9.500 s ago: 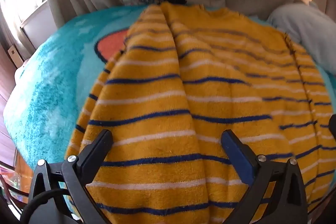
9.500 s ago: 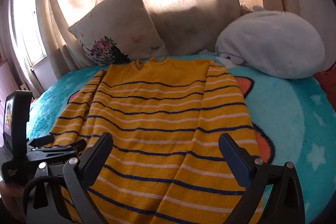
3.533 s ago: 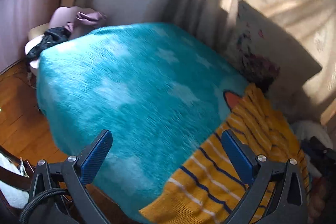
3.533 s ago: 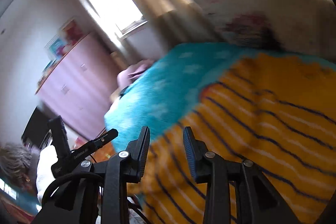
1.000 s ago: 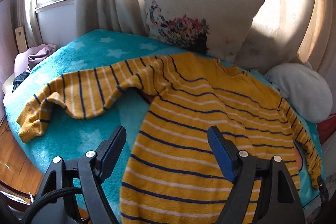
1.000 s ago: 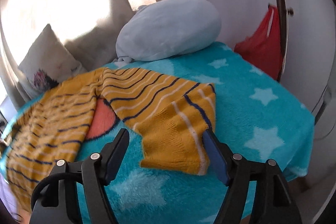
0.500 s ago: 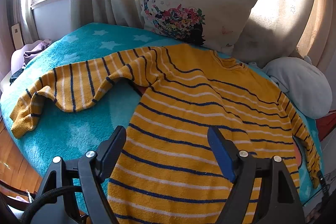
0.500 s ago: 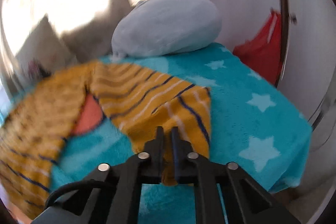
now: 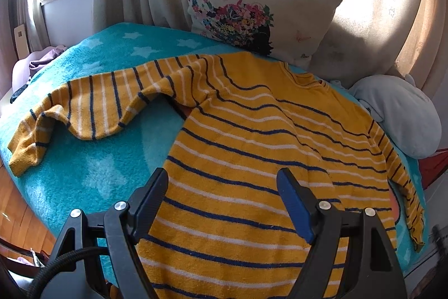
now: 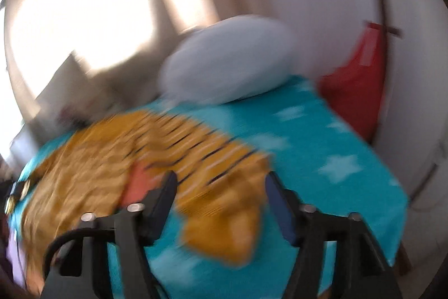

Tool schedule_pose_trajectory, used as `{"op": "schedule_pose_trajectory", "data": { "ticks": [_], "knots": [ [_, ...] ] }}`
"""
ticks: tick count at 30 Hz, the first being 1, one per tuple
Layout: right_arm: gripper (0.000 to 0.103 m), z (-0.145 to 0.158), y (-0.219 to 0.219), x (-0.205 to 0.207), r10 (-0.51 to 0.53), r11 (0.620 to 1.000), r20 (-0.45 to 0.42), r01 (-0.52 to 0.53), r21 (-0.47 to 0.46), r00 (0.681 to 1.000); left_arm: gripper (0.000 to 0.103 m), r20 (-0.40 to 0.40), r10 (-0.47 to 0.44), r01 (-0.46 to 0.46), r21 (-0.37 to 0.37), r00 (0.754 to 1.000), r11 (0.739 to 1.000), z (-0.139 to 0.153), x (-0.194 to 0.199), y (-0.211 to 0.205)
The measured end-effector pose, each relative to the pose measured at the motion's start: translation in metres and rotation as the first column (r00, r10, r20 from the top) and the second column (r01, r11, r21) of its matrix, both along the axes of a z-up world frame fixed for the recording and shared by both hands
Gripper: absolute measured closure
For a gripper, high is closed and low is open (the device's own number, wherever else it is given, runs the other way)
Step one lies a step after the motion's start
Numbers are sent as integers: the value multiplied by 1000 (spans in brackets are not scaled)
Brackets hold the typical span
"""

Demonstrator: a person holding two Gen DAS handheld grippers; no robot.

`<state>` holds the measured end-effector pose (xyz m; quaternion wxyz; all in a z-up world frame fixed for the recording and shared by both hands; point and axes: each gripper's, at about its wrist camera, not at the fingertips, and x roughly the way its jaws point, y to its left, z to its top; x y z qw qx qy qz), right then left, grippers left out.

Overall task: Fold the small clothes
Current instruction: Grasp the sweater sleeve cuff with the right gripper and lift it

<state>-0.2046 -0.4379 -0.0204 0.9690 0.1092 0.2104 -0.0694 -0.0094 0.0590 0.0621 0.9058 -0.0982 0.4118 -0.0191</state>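
Striped sweater [image 9: 252, 147] lying flat on teal blanket [image 9: 92, 173], sleeves sticking out at 9 and 3 o'clock. Nothing folded yet. Left gripper [image 9: 224, 195] hovering open; right gripper [image 10: 221, 195] just opening, gripping nothing.

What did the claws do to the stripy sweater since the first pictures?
Both sleeves were pulled out from the folded-in sweater: one now lies spread toward the window side, the other toward the grey cushion. The right claw pinched that sleeve's cuff a moment ago; its jaws have just been opening, and the cuff lies loose between them. The left claw stayed open above the sweater's body. The flowery pillow and blanket stayed put.
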Motion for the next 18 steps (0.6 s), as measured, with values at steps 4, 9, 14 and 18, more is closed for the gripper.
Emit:
{"op": "schedule_pose_trajectory", "data": {
  "ticks": [4, 9, 14, 18],
  "knots": [
    [33, -23, 46, 8, 27, 977, -93, -46, -208, 995, 24, -8, -24, 24, 19, 1000, 1000, -2, 1, -8],
    [47, -47, 54, 15, -56, 919, -153, -9, -394, 987, 24, -13, -33, 34, 23, 999, 999, -5, 0, -11],
    [92, -42, 23, 10, -73, 966, -127, 38, -258, 989, 24, -20, -35, 35, 24, 999, 999, -5, 0, -12],
    [98, -11, -26, 1, -91, 996, -23, 91, 4, 996, 24, -15, -40, 41, 24, 999, 999, -3, 0, -13]
  ]
}}
